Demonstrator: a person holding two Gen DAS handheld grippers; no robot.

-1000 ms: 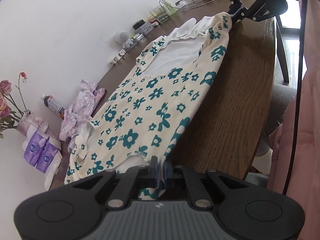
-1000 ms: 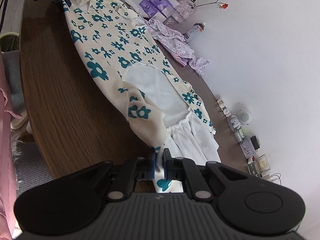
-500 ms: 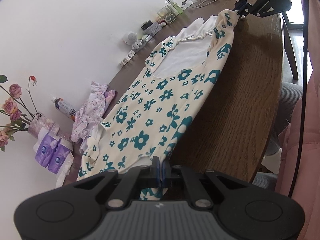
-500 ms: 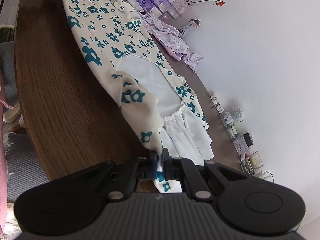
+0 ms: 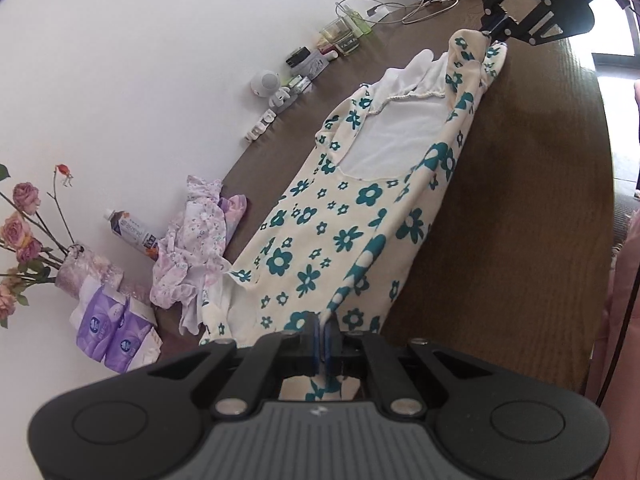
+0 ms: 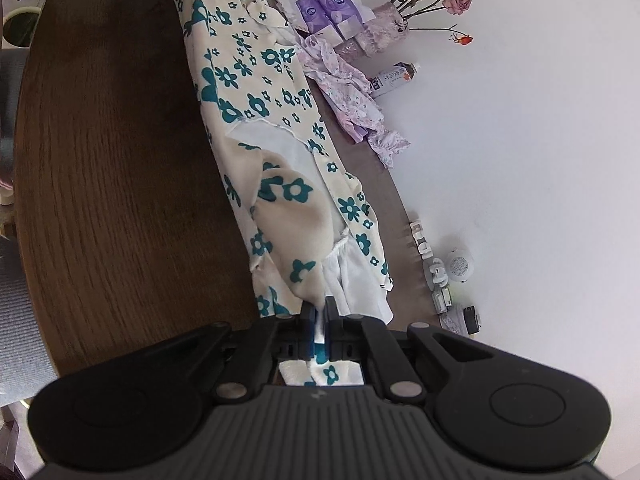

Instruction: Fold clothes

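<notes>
A dark wooden desk [image 5: 520, 200] stands against a white wall [image 5: 140, 60]. Along the wall edge, a vase of pink roses [image 5: 24, 236] stands beside two purple tissue packs [image 5: 108, 326]. Near them lies a white drink bottle [image 5: 130, 230] on its side. Further along sit a small round white speaker [image 5: 264, 82], several small white items, a glass jar [image 5: 338, 34] and tangled white cables [image 5: 404, 10]. A pink curtain [image 5: 624, 320] hangs at the right.

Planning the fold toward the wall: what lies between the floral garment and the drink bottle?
A crumpled lilac garment lies between the floral garment and the bottle, clearest in the left wrist view.
</notes>
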